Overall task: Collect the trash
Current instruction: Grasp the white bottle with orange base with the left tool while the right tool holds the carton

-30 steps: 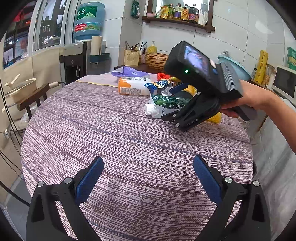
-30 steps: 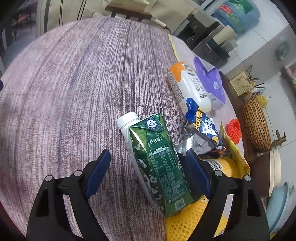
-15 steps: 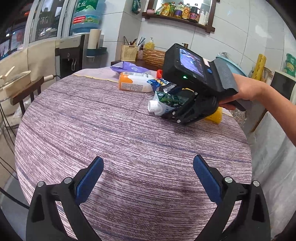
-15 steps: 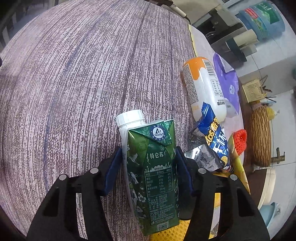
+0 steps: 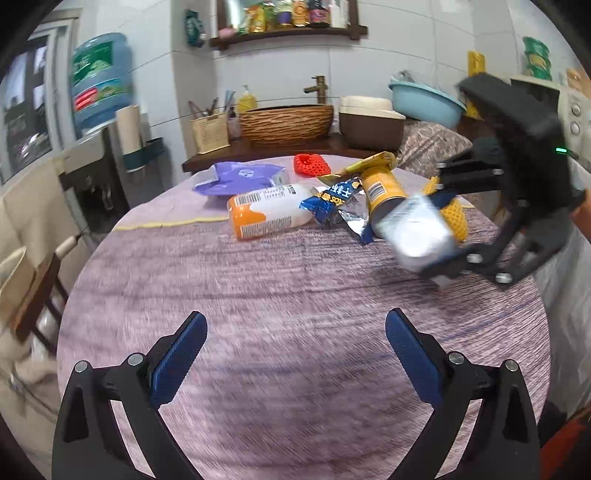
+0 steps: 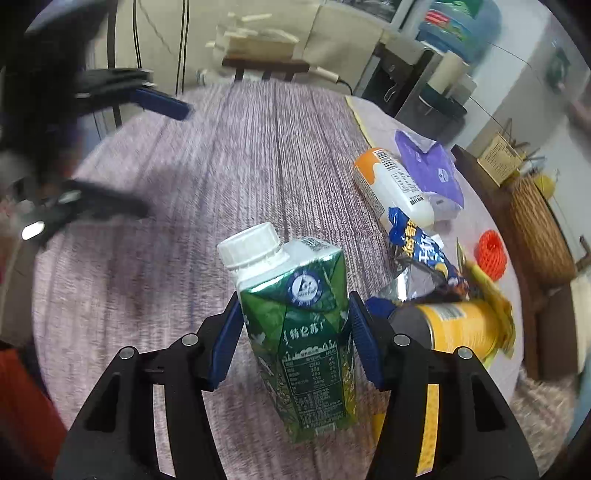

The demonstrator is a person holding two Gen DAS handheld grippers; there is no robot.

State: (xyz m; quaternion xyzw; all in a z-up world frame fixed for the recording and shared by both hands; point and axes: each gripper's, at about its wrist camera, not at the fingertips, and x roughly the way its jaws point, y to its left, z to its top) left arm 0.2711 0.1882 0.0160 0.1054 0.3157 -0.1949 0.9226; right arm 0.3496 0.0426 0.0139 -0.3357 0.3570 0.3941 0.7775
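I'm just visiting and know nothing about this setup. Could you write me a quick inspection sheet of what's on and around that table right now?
Surface: round table under a purple striped cloth.
Job's things: green carton with white cap, gripped and apparently lifted; orange-and-white bottle lying on its side; blue snack bag; yellow can on its side; purple pouch; red foam net; yellow foam net.
Clutter: nothing seen beyond the trash.
Grippers: right gripper shut on the carton; left gripper open, holding nothing.
Cables: some hang beyond the table's far edge.
Surroundings: water dispenser, woven basket, wall shelf of bottles, blue basin.
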